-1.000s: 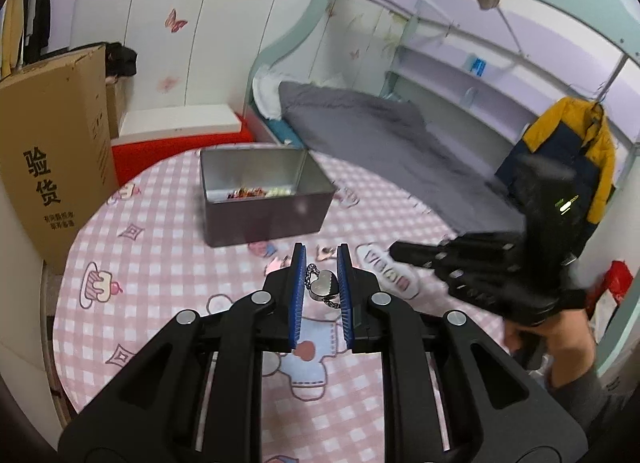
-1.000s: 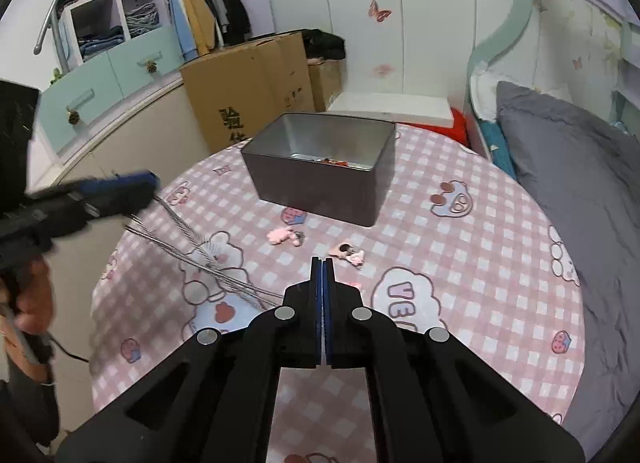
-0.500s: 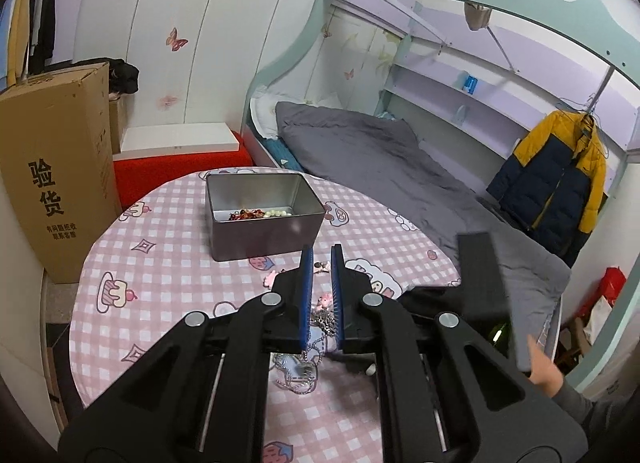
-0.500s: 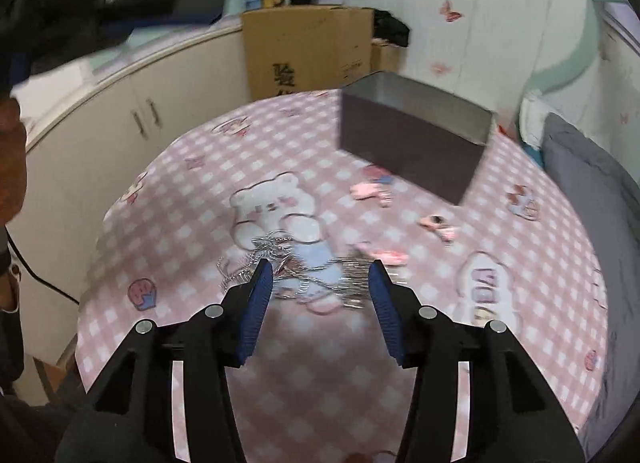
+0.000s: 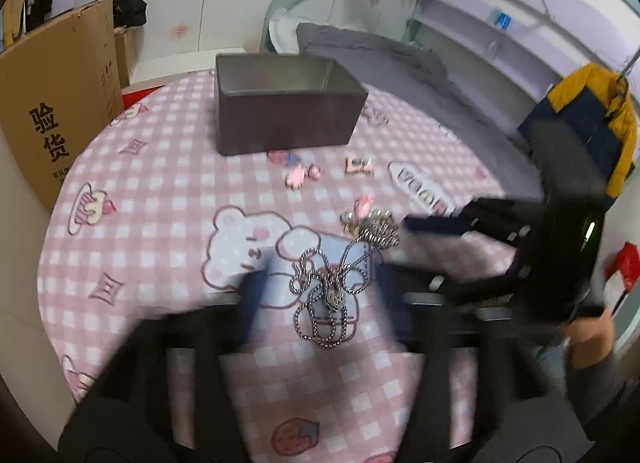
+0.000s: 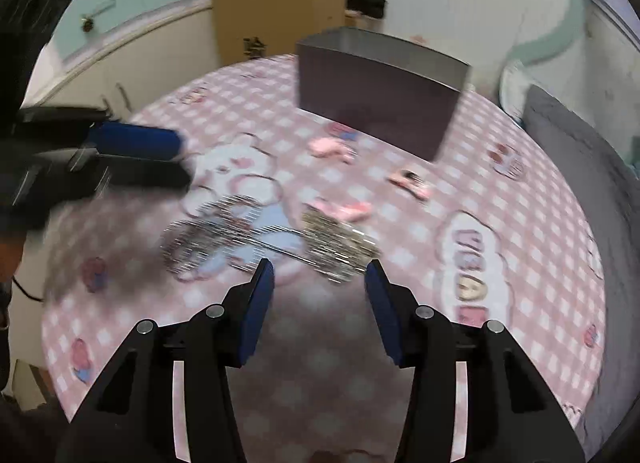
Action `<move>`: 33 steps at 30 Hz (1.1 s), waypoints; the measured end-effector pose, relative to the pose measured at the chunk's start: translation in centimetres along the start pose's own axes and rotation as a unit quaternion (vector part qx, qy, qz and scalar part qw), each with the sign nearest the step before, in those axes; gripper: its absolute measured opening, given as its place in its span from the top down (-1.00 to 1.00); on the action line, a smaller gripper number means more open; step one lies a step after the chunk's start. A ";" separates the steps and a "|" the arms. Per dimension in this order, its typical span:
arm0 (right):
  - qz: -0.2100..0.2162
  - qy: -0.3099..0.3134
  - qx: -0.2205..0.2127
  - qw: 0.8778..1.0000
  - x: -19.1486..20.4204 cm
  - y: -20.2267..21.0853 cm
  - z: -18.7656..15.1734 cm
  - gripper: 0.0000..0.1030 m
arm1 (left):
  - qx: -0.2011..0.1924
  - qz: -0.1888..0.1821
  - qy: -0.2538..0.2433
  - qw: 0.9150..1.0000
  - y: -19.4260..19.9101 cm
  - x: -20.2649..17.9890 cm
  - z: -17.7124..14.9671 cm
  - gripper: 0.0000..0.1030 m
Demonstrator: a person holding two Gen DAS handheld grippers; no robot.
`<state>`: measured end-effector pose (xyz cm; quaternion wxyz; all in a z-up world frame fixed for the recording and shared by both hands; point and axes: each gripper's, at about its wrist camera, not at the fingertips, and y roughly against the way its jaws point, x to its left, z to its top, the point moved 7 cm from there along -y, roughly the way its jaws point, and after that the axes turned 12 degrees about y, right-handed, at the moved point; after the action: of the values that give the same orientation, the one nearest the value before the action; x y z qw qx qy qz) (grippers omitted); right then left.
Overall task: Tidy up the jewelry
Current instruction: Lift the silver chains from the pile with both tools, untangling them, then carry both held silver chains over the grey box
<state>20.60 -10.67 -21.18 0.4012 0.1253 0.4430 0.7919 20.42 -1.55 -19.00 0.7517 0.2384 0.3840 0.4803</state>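
Note:
A silver chain necklace with a heart pendant [image 5: 332,295] lies in a loose tangle on the pink checked tablecloth, joined to a silver cluster [image 5: 378,229]. My left gripper [image 5: 320,295] is open and blurred, its jaws either side of the chain. My right gripper [image 6: 319,283] is open just short of the blurred chain [image 6: 256,237]. The grey metal box [image 5: 286,105] stands at the far side; it also shows in the right wrist view [image 6: 380,89]. Small pink trinkets [image 5: 300,177] lie before the box.
The round table's left edge [image 5: 52,223] is close. A cardboard carton [image 5: 52,103] stands beyond it. A bed [image 5: 400,63] lies behind the box. The right gripper body [image 5: 540,263] fills the right of the left wrist view.
My left gripper let go of the heart pendant and opened; the necklace now lies on the cloth. My right gripper opened and came low over the table towards the chain.

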 end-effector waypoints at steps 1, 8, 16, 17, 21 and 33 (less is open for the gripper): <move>-0.004 -0.007 0.000 1.000 -0.4 0.1 -0.2 0.13 | 0.000 0.001 -0.005 1.000 -0.3 -0.3 -0.3 -0.29; 0.002 -0.047 -0.013 0.999 -2.2 1.0 -0.9 0.10 | 0.040 0.069 -0.080 0.994 -3.3 -1.2 -2.9 0.07; 0.037 -0.038 -0.032 0.998 -0.4 1.3 0.1 0.10 | 0.009 0.070 -0.045 0.997 -2.2 0.7 -2.3 0.66; 0.039 -0.032 -0.033 0.998 0.0 1.2 0.2 0.10 | 0.005 0.065 -0.037 0.997 -1.8 1.1 -2.1 0.66; 0.033 0.019 -0.040 0.998 2.2 0.7 1.4 0.10 | -0.011 0.038 -0.014 0.999 -0.1 1.5 -1.3 0.66; 0.010 0.106 -0.056 0.993 5.5 -1.8 6.0 0.90 | -0.044 0.003 -0.003 0.999 2.8 0.6 0.8 0.67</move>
<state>21.32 -2.43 -19.98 0.3508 0.0224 0.4365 0.8282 19.65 0.24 -16.72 0.7611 0.2083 0.3595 0.4982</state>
